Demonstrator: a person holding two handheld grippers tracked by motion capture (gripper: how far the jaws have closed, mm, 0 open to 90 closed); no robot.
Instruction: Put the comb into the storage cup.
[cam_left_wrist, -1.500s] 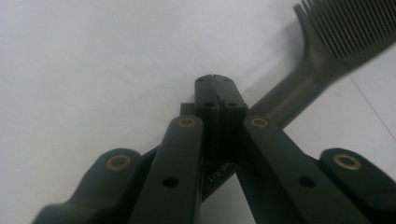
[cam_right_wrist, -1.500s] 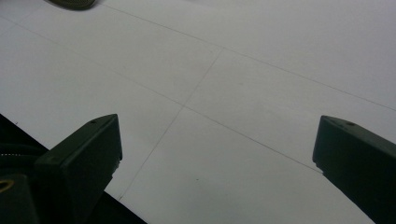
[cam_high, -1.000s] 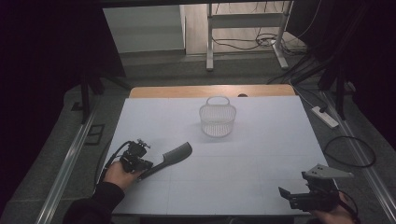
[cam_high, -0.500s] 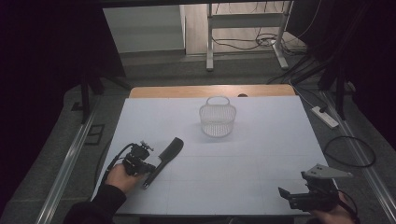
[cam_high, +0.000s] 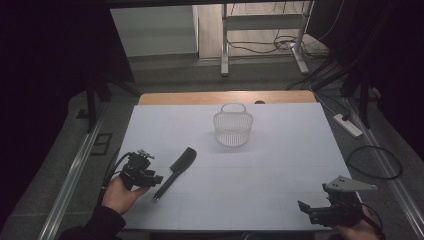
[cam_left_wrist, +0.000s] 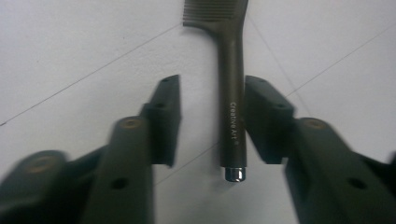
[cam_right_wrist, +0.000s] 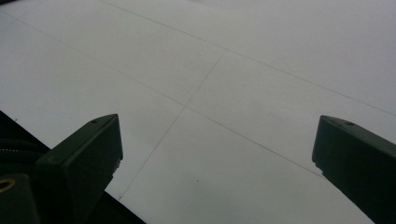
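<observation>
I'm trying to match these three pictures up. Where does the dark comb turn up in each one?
High view: the comb lies slantwise on the white table, just right of the left gripper.
Left gripper view: its handle runs up the middle between the open fingers, teeth at the top edge.
Right gripper view: bare table, no comb.
Shared landmark: the thin lines on the white tabletop.

This looks like a lab or test room set up for recording. A table (cam_high: 150, 97) covered with a plain white sheet (cam_high: 280, 165) ruled in faint grid lines stands on grey floor. Beyond the table is a metal frame (cam_high: 225, 45) with loose cables (cam_high: 265, 46). Right of the table lies a power strip (cam_high: 348, 125); dark curtains (cam_high: 45, 60) hang left of it.
</observation>
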